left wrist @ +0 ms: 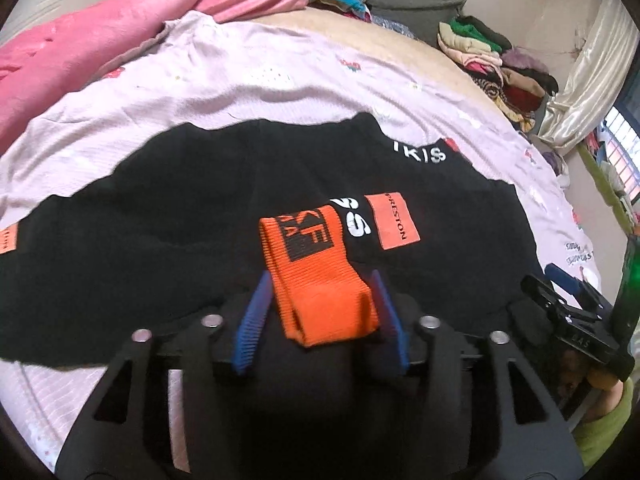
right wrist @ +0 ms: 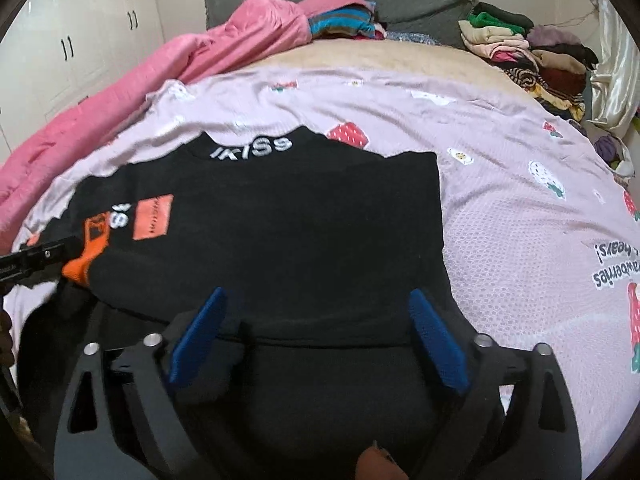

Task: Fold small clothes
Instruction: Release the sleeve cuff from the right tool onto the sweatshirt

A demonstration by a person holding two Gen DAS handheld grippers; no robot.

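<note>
Between the blue pads of the left gripper (left wrist: 320,300) an orange cuff (left wrist: 316,276) is seen, folded over and lying on the black cloth. The jaws are parted about halfway, and a sliver of gap is visible on each side of the cuff, so the pads are not pressed against it. Black lettering on a square patch is carried on the far end of the cuff.

Just beyond, the black sweatshirt (right wrist: 280,232) is spread flat across the bed, its neckband turned away from both cameras and marked with white lettering. An orange label (left wrist: 394,220) is sewn to the chest, beside large white letters. From the right wrist view, the right gripper (right wrist: 316,332) is held over the near hem of the sweatshirt with its blue pads (right wrist: 436,336) spread wide; black cloth is seen beneath and between them, but no fold is pinched. A hand in a green sleeve (left wrist: 604,420) is glimpsed at the right edge of the left wrist view, wrapped around the right gripper's handle.

Under the garment, a lilac sheet (right wrist: 500,240) printed with strawberries is laid over the mattress. Further back, a pink blanket (right wrist: 180,68) is heaped along the left side, and a pile of folded clothes (right wrist: 532,52) is stacked at the far right corner. Behind all of it, a grey headboard (right wrist: 420,4) and white wardrobe doors (right wrist: 80,40) are made out.
</note>
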